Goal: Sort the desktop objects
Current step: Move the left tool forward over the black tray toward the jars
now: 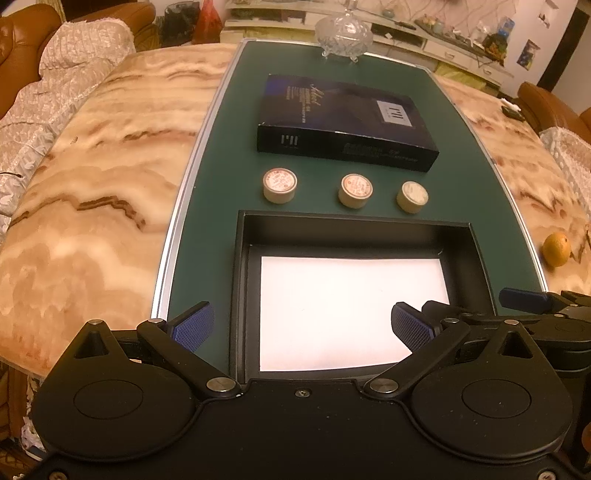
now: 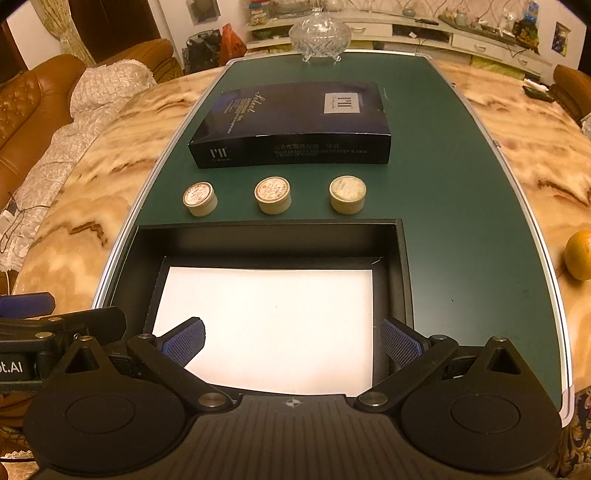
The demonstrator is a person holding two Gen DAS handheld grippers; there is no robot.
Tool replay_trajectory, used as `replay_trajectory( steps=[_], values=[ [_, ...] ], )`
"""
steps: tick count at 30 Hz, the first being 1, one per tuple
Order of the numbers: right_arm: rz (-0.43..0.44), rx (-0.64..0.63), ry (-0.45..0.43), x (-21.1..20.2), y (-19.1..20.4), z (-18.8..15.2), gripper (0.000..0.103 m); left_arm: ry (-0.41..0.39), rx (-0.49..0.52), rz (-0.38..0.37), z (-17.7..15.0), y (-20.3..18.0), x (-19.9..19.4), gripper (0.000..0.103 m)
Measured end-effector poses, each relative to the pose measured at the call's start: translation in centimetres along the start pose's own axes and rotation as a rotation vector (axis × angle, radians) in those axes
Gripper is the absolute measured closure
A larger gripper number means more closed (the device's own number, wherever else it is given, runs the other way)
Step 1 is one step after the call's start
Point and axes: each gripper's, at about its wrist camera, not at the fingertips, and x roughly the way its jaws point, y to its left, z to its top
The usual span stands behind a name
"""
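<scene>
- Green mat (image 1: 461, 192) runs up the middle of both views, lying on a marbled tabletop (image 1: 92, 192).
- Black open tray (image 1: 243, 266) sits low in the frame on the mat, with a white sheet (image 1: 332, 295) flat on its floor.
- Three small round tins stand in a row just above the tray's far wall: the left tin (image 1: 280, 185), the middle tin (image 1: 355, 191) and the right tin (image 1: 412, 197), each apart from its neighbours.
- Dark flat box (image 1: 347, 122) lies on the mat above the tins, near them but not touching.
- Glass lidded bowl (image 1: 343, 31) stands at the top edge of the mat.
- An orange (image 1: 556, 249) rests on the marble at the right edge.
- Left claw (image 1: 301, 328) hovers over the tray, its fingers spread wide and holding nothing.
- Right claw (image 2: 291, 341) hangs over the white sheet, equally wide apart and empty.
</scene>
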Motion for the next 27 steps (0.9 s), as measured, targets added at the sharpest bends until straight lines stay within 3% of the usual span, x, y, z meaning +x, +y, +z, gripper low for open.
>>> replay_trajectory(
  steps=[16, 27],
  values=[
    [-0.027, -0.002, -0.048, -0.2, -0.6, 1.1, 0.000, -0.033, 0.012, 0.063, 0.9, 0.0, 0.1, 0.000],
    [-0.031, -0.015, -0.066, -0.3, -0.7, 2.3, 0.000, -0.049, 0.025, 0.061, 1.9, -0.6, 0.0, 0.000]
  ],
)
